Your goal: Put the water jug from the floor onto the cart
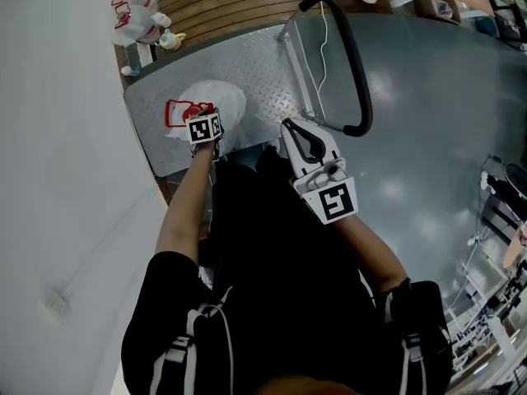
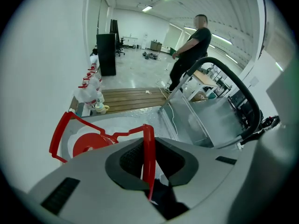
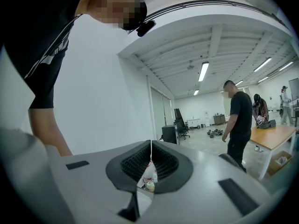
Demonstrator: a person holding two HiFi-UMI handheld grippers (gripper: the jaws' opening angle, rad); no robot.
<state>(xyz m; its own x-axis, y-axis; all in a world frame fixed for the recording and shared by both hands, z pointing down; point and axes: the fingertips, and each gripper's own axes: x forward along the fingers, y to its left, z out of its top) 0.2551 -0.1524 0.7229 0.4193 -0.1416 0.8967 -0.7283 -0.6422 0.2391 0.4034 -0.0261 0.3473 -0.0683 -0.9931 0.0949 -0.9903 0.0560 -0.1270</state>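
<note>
1. Currently, seen from above, a person bends over a cart (image 1: 263, 72) with a studded metal deck. Its black push bar (image 1: 356, 64) arcs through the upper middle of the frame.
2. The water jug (image 1: 224, 97), white with a red cap (image 2: 88, 143), lies left of centre in the head view. It is over the deck's lower left part, close to the edge. No view shows whether its base rests on the deck or hangs just above it.
3. The left tongs (image 2: 148, 153) pinch the jug's thin red handle (image 2: 148, 132). The handle runs straight up between the pads, low in the middle of the left gripper view.
4. The right tongs (image 3: 150, 146) are pressed together on nothing. They are held level to the right of the jug, apart from it, near the foot of the push bar.
5. First risk: the jug's weight seems to hang from one narrow strap in one pair of tongs. The strap could slide through the pads, or the jug could swing and twist loose.
6. Second risk: the jug is close to the deck's edge. Let go there, or set down tilted, it could topple back to the floor.
7. Third risk: the empty right tongs steady neither jug nor cart, so a bump on landing could shove the cart away.
</note>
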